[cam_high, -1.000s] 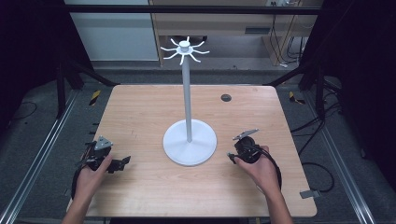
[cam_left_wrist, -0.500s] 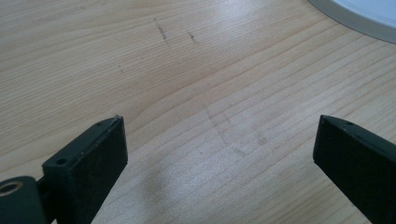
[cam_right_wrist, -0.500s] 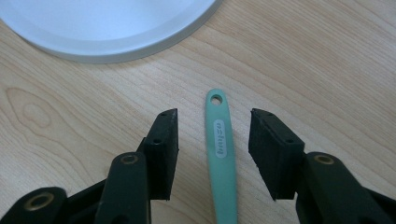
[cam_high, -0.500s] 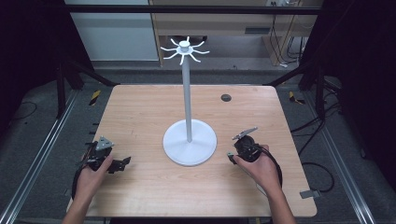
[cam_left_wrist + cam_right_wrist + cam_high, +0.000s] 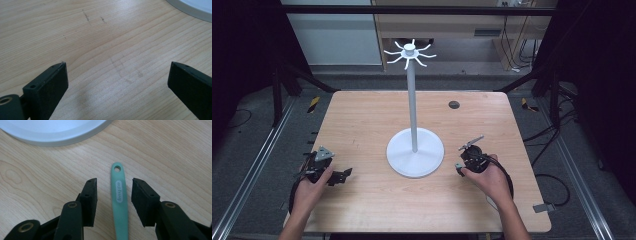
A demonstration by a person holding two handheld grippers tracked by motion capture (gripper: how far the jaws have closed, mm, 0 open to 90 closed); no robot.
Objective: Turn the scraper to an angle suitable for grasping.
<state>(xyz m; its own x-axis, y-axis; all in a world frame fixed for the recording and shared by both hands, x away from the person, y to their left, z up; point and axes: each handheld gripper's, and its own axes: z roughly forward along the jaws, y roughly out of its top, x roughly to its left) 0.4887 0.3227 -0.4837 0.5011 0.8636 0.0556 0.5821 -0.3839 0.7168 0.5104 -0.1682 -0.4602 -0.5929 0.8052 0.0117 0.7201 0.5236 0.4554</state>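
Teal handle [image 5: 119,202] runs out bottom edge of my right gripper view; its working end hidden, can't tell what tool it is. White stand base [image 5: 53,130] cut off at top edge there; in left gripper view just sliver in upper right corner. In high view, teal handle too small to make out beside my right gripper [image 5: 467,161].

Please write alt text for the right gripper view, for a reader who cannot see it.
A mint-green handle with a hanging hole lies flat on the wooden table, between the open black jaws of the right gripper without touching them. The white round base of a stand is beyond it.
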